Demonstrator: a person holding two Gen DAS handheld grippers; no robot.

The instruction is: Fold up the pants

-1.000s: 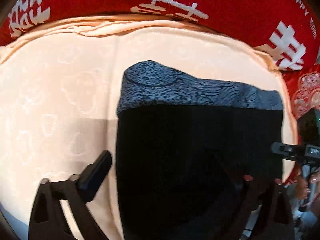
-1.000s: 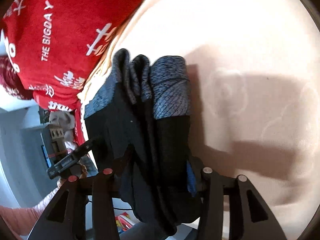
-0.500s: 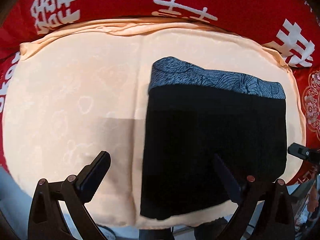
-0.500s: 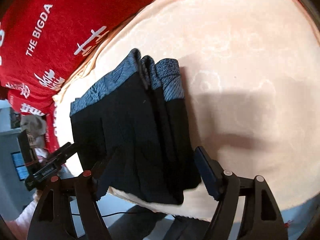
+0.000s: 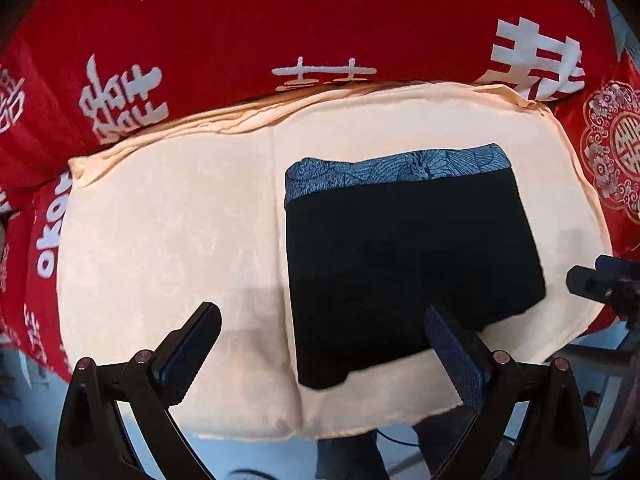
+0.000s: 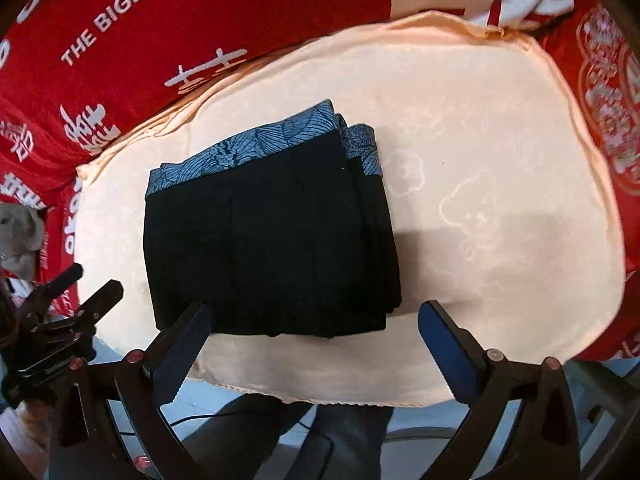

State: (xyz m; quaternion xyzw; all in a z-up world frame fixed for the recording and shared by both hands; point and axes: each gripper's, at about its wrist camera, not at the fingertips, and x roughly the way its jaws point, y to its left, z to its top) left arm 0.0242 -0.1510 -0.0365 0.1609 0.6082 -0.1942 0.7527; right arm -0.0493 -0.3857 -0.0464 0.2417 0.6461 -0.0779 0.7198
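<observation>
Two hand-held grippers sit nearest the lenses, both w/ jaws spread wide and nothing between them. In the left wrist view the left hand-held gripper (image 5: 320, 344) hangs over the near edge of the cream cloth (image 5: 168, 240); its left finger is over bare cloth, its right finger overlaps the near right part of the pants (image 5: 408, 264) in the frame, contact can't be told. The right hand-held gripper (image 6: 316, 340) is likewise spread, left finger tip at the near left corner of the pants (image 6: 268, 240), right finger over bare cloth to the right. Each unit also shows in the other's view: right one at the far right edge (image 5: 604, 284), left one at lower left (image 6: 52, 328).

Past the fingers, the pants lie folded into a compact black rectangle, flat on the cream cloth, near its front edge. Seen from the right wrist they sit left of centre; from the left wrist, right of centre. Stacked layers show along the right side in the right wrist view. The blue patterned waistband (image 6: 240, 152) runs along the far edge, away from the cameras.

Farther out, the cream cloth covers the desk top, wrinkled along its back hem. Beyond & around it lies a red cloth (image 5: 280, 24) w/ white characters and English lettering.
</observation>
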